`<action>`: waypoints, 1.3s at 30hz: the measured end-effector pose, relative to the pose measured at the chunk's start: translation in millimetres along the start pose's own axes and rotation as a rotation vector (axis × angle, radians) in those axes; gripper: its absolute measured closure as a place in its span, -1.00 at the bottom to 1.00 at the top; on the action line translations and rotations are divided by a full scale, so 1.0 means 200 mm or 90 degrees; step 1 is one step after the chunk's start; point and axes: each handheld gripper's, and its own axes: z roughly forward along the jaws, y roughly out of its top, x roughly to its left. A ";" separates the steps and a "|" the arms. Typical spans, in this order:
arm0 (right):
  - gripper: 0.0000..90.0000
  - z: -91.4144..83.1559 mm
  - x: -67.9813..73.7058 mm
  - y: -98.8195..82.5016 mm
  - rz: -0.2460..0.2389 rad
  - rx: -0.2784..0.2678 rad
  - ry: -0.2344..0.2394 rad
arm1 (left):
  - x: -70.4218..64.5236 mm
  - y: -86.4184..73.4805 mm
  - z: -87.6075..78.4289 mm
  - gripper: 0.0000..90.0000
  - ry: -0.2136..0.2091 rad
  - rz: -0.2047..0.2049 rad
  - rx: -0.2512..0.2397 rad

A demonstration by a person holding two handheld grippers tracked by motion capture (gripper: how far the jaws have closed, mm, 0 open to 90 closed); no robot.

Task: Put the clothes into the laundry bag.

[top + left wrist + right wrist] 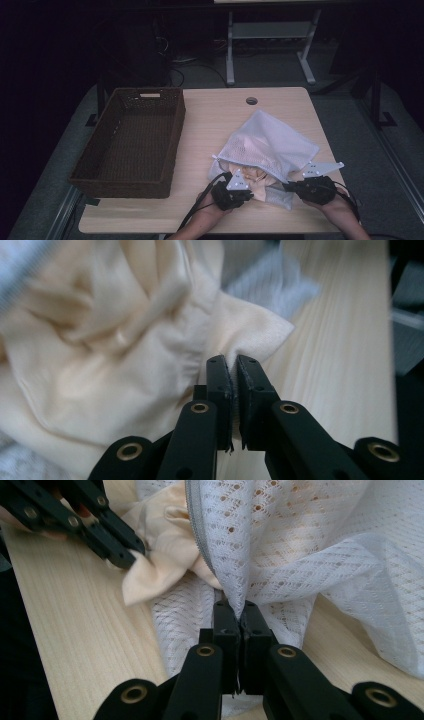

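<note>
Cream cloth point(100, 340) at near-right table point(215, 115) edge is pinched by left gripper point(234, 360); mesh bag point(310, 555) is clamped by right gripper point(235, 605), prob. as anchor so cloth can be pulled out.

No legible text, label, brand, number or sign appears on any surface in the high view, the left gripper view or the right gripper view.
</note>
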 end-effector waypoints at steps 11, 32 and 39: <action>0.95 -0.04 0.01 0.02 -0.003 -0.019 0.003 | 0.10 0.27 0.07 0.89 0.031 -0.014 -0.084; 0.96 -0.09 0.01 0.03 -0.017 -0.032 0.030 | 0.19 0.39 0.33 0.43 0.079 -0.054 -0.084; 0.95 -0.08 0.00 0.03 -0.014 -0.029 0.028 | 0.15 0.35 0.19 -0.12 0.005 -0.045 -0.064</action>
